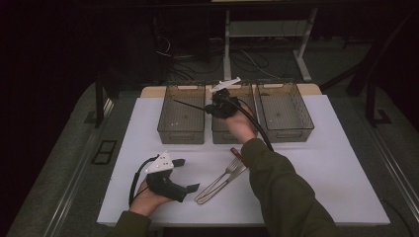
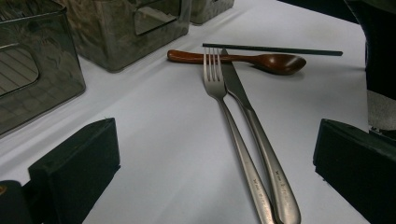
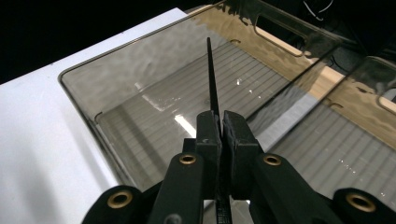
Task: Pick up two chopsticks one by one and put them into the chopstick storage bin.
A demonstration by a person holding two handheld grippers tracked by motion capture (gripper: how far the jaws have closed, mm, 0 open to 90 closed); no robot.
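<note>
black jaws of the right gripper [image 3: 220, 128] are rising closest to the lens in the right gripper view, pinching a thin dark chopstick [image 3: 212, 84] flat between their pads; that stick is pointing out over the leftmost smoky transparent plastic bin [image 3: 140, 88], above its ribbed floor. seen from the high view, this gripper [image 1: 213, 109] is hovering over the row of three such bins [image 1: 181, 114], the stick [image 1: 188, 105] crossing above the left one.

toward the person from the bins, the left gripper [image 1: 188, 174] is resting on the white table mat [image 1: 316, 168] with its jaws spread wide and gripping nothing. lying just right of it are a silver metal fork [image 2: 233, 130] and a silver metal knife [image 2: 261, 149], side by side and touching; small engraved writing is showing on both handles, too fine to read. between them and the bins a brown wooden spoon [image 2: 243, 58] is lying crosswise, a second dark chopstick [image 2: 273, 49] lying along its far side.
</note>
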